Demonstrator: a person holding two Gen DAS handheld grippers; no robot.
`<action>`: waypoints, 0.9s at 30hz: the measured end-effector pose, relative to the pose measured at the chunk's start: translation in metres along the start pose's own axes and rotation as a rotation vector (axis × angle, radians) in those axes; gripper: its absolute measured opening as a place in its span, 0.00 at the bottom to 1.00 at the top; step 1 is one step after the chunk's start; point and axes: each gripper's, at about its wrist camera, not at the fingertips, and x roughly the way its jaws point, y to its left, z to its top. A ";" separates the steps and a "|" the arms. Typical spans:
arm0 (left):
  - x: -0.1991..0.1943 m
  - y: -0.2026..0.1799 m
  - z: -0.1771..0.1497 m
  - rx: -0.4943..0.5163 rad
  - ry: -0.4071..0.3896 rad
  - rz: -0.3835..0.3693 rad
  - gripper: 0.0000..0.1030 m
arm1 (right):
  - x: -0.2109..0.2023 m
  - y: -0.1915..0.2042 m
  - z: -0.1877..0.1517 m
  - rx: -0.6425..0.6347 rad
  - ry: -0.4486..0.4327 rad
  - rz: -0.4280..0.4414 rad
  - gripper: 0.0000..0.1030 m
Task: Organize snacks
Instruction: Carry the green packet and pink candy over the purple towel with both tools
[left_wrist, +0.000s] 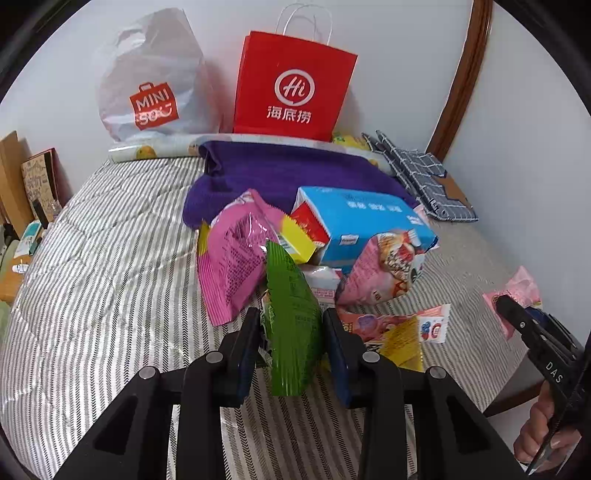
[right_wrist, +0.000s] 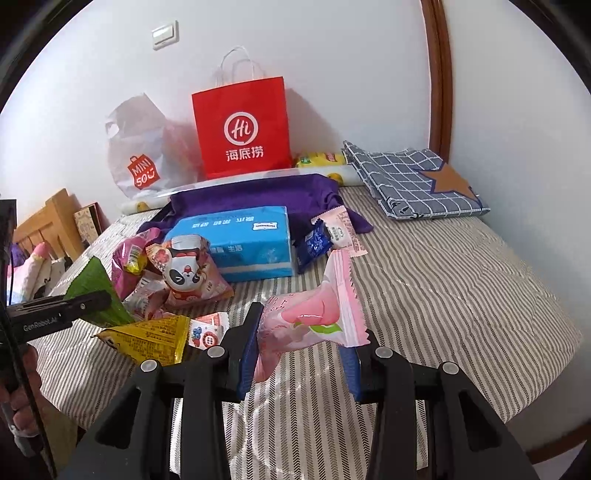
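My left gripper (left_wrist: 291, 321) is shut on a green snack packet (left_wrist: 293, 314) and holds it upright above the striped bed; the packet also shows in the right wrist view (right_wrist: 96, 284). My right gripper (right_wrist: 301, 325) is shut on a pink peach snack packet (right_wrist: 314, 314), lifted over the bed. A pile of snacks lies ahead: a magenta bag (left_wrist: 236, 258), a panda packet (right_wrist: 188, 269), a yellow triangular packet (right_wrist: 151, 338), a blue packet (right_wrist: 314, 243) and a pink-white packet (right_wrist: 341, 230).
A blue tissue pack (right_wrist: 243, 240) and purple cloth (left_wrist: 288, 173) lie mid-bed. A red paper bag (right_wrist: 242, 129) and a white plastic bag (left_wrist: 151, 85) stand against the wall. A checked fabric bag (right_wrist: 410, 177) lies at the back right. A wooden headboard (right_wrist: 48, 221) is at left.
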 end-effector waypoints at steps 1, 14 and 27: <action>-0.003 0.000 0.001 -0.002 -0.007 -0.001 0.31 | -0.002 0.001 0.001 -0.001 -0.004 0.000 0.38; -0.035 -0.014 0.016 0.000 -0.066 -0.061 0.31 | -0.020 0.010 0.016 -0.018 -0.033 -0.022 0.38; -0.043 -0.041 0.059 0.022 -0.089 -0.124 0.31 | -0.030 0.014 0.060 -0.031 -0.076 -0.007 0.38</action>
